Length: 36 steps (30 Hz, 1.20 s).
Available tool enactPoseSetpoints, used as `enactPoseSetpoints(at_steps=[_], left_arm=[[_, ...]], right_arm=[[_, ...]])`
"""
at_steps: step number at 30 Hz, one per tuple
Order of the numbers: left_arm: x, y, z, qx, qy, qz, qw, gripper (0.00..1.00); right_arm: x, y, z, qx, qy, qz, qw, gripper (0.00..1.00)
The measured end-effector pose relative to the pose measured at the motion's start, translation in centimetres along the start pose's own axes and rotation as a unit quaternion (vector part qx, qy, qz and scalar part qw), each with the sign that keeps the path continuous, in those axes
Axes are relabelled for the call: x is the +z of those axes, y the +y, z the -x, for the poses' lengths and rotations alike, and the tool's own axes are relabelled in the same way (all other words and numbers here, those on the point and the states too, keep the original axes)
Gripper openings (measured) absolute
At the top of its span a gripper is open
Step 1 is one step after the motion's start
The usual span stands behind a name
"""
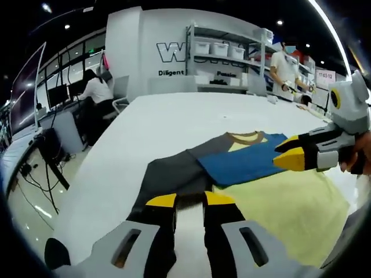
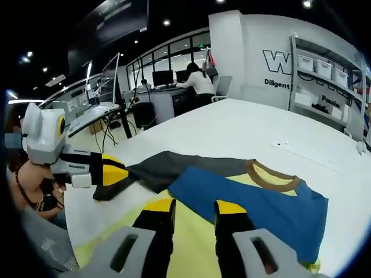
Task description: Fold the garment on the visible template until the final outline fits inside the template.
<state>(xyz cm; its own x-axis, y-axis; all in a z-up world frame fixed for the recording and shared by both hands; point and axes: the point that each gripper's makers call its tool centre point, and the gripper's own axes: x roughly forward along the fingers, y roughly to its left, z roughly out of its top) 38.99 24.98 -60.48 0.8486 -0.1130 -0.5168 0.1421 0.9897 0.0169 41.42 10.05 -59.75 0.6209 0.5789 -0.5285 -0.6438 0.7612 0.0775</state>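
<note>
shirt: blue, grey and yellow, brown collar, lying partly folded on the white table, set back from its near edge, its grey sleeve toward the left side edge. left gripper: jaws narrowly apart, empty, above the grey sleeve. right gripper: jaws narrowly apart, empty, above the shirt's yellow and blue part. shelving stands beyond the far edge.

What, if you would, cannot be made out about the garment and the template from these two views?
- Garment hem, left gripper view: hidden behind the left gripper.
- Its near edge, right gripper view: covered by the right gripper.
- Yellow template outline: cut off by the edge in both views, so fit cannot be judged.
- Grey sleeve tip, right gripper view: behind the left gripper.
</note>
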Motion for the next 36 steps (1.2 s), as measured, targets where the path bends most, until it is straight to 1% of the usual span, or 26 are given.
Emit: enactPoseSetpoints(at_steps=[2,4,8,10,13,16,19,22,23,27,30,32,33,35,36], left_arm=[[0.0,0.2,0.1,0.002,-0.001,0.008,1.0,0.15],[0.1,0.5,0.3,0.006,-0.003,0.007,1.0,0.16],[0.0,1.4,0.6,0.012,-0.004,0.007,0.9999,0.18],[-0.2,2.3,0.9,0.018,-0.001,0.014,0.9997,0.19],[-0.3,3.4,1.4,0.027,0.005,0.002,0.9996,0.2],[-0.6,4.7,1.9,0.035,0.011,0.003,0.9993,0.2],[-1.4,5.7,2.1,0.04,0.024,-0.001,0.9989,0.19],[-2.0,6.1,1.8,0.042,0.033,-0.01,0.9985,0.2],[-2.5,6.0,1.6,0.029,0.043,-0.021,0.9985,0.2],[-4.1,6.8,1.7,0.018,0.068,-0.061,0.9957,0.19],[-5.1,6.9,2.1,0.009,0.074,-0.067,0.995,0.2],[-5.7,6.9,2.3,0.005,0.079,-0.08,0.9936,0.26],[-5.9,7.0,2.4,0.005,0.078,-0.085,0.9933,0.27],[-6.4,7.0,2.6,0.002,0.08,-0.086,0.9931,0.26],[-7.0,7.0,2.7,-0.006,0.087,-0.075,0.9934,0.26]], right_arm=[[-0.3,0.0,0.4,-0.002,0.001,0.006,1.0,0.22],[-0.4,0.0,0.6,-0.001,0.001,0.006,1.0,0.22],[-0.8,0.2,1.1,0.003,0.003,-0.001,1.0,0.23],[-0.9,0.4,1.1,0.006,0.004,-0.004,1.0,0.23],[-1.0,0.6,1.2,0.008,0.005,0.003,1.0,0.24],[-1.0,0.5,1.3,0.008,0.004,0.001,1.0,0.23],[-1.0,0.4,1.3,0.009,0.005,0.0,0.9999,0.23],[-1.0,0.4,1.3,0.009,0.005,-0.001,0.9999,0.24],[-1.1,0.5,1.3,0.01,0.006,-0.001,0.9999,0.24],[-1.3,0.6,1.4,0.013,0.008,0.0,0.9999,0.24],[-1.3,0.4,1.5,0.012,0.009,-0.001,0.9999,0.24],[-1.2,0.2,1.7,0.01,0.006,-0.008,0.9999,0.23],[-1.1,0.1,1.7,0.01,0.004,-0.01,0.9999,0.24],[-0.9,0.0,1.7,0.008,0.004,-0.009,0.9999,0.24],[-0.9,-0.1,1.7,0.008,0.003,-0.009,0.9999,0.24]])
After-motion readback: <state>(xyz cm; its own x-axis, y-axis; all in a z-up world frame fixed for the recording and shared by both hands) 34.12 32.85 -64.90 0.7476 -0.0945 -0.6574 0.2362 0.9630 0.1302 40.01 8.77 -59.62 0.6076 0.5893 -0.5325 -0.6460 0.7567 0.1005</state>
